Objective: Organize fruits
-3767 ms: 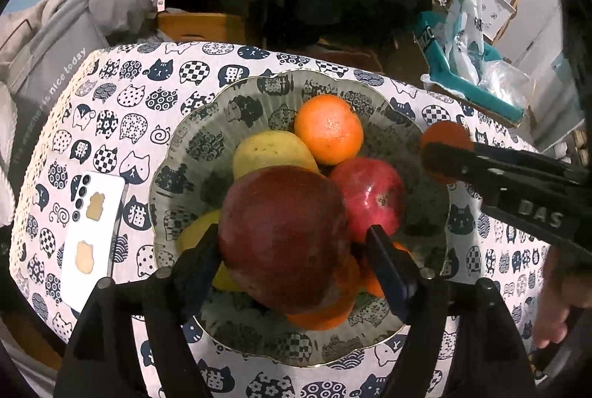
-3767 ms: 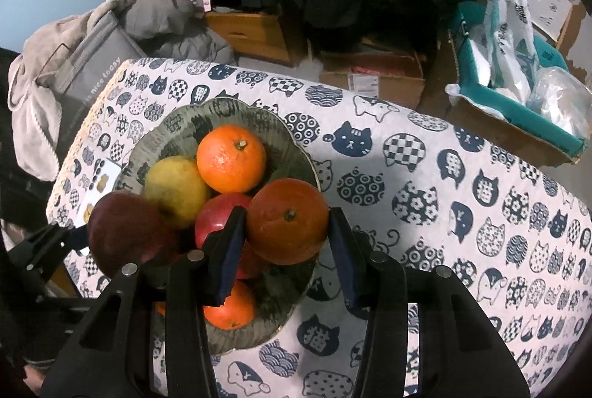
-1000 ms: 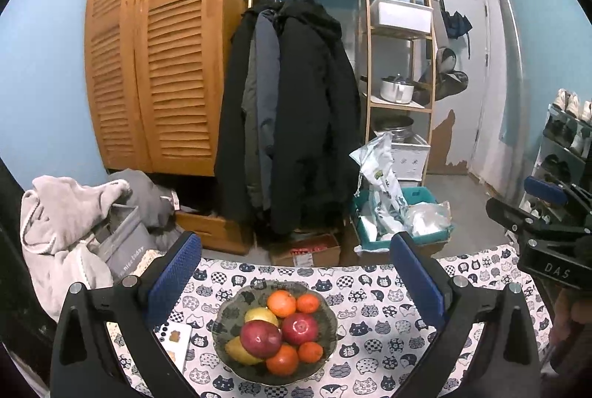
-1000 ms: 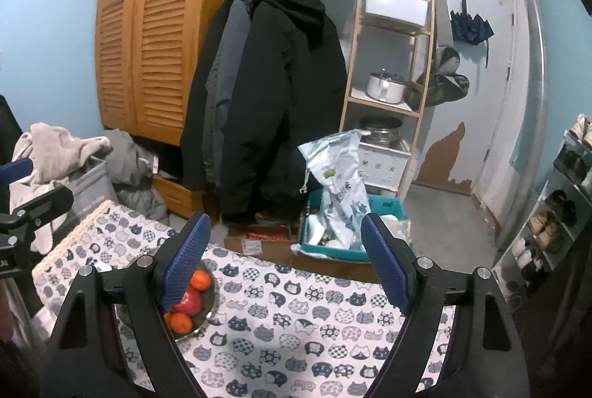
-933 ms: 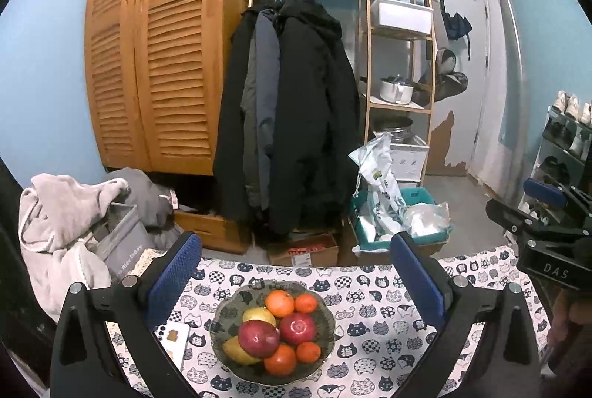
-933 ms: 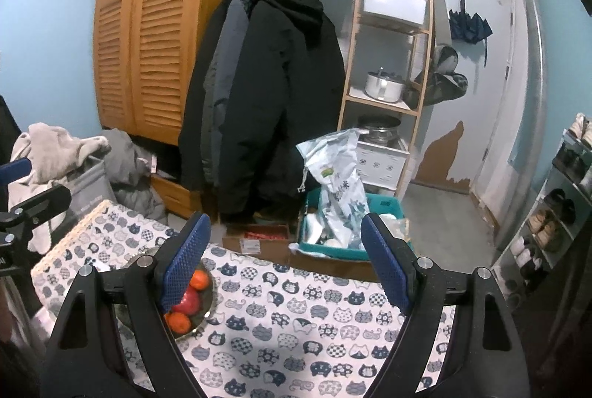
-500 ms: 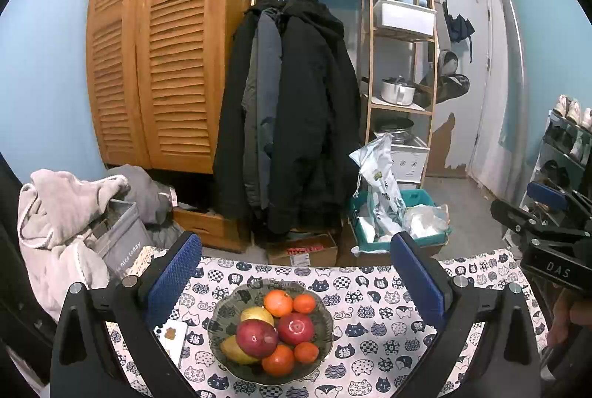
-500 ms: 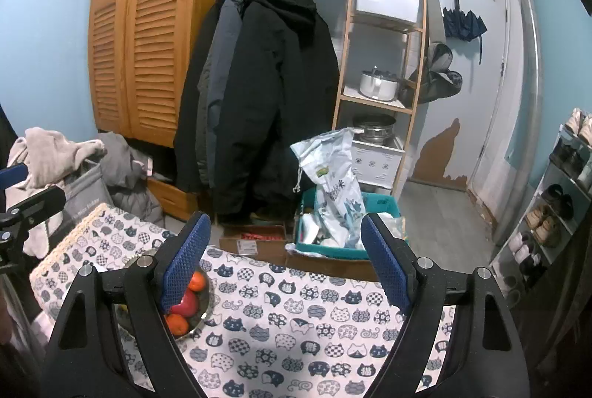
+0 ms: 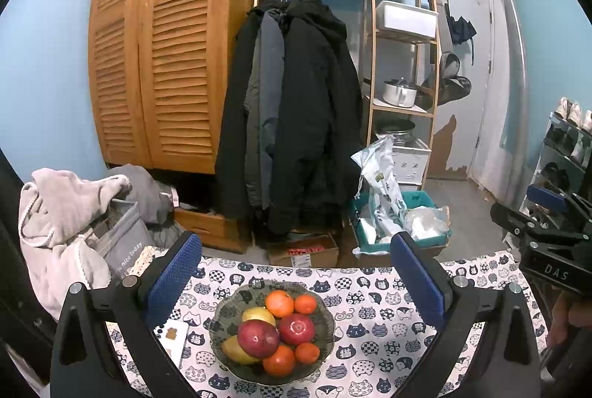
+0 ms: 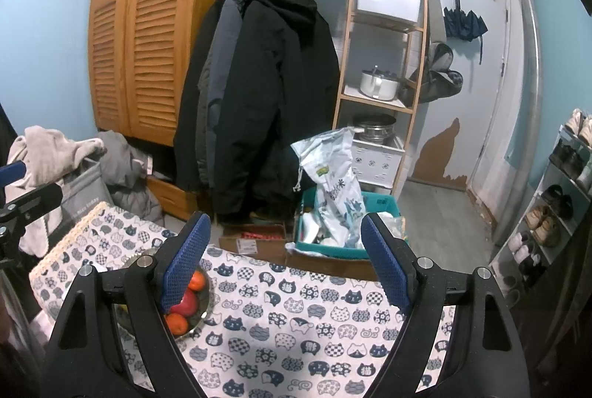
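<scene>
Left wrist view: fruit bowl lies below spread, empty fingers.

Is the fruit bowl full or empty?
Full. The bowl holds a heap of fruit: oranges, red fruits and yellow ones.

"DAS" on right gripper; "nice today" on grey bag

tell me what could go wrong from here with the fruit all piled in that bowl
The fruit is heaped in the bowl: the dark red fruit sits high on the pile and might roll out if the cloth is nudged. The phone lies close beside the bowl, so a claw coming back down could clip it. Both claws, left and right, hang open and empty, so nothing steadies the pile.
</scene>
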A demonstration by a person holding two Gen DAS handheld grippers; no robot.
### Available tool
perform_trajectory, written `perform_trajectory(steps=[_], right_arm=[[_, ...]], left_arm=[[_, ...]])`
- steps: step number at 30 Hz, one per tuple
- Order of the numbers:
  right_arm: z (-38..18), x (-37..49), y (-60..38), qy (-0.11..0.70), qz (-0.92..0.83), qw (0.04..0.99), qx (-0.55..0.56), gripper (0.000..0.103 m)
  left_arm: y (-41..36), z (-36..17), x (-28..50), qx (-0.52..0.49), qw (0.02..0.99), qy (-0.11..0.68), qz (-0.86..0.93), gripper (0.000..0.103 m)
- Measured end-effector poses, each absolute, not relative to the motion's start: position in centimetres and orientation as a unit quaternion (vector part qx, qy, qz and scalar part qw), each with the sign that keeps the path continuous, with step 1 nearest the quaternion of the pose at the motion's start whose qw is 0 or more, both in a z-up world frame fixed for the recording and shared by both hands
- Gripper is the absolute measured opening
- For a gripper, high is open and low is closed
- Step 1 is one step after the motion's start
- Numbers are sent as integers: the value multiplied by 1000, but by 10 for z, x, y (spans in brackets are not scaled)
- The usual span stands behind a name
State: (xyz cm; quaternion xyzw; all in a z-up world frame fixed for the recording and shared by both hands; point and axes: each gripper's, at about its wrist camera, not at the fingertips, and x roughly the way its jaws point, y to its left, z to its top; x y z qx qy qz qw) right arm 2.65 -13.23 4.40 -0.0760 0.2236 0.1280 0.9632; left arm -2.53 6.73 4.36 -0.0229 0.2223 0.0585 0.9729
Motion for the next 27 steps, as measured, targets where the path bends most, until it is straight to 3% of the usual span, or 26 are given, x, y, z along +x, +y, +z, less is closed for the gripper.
perform_trajectory(steps=[27], right_arm=[[44,27,-132,223,128,963,-77,82]], left_arm=[[68,44,-26,-25,972,224,62,103]])
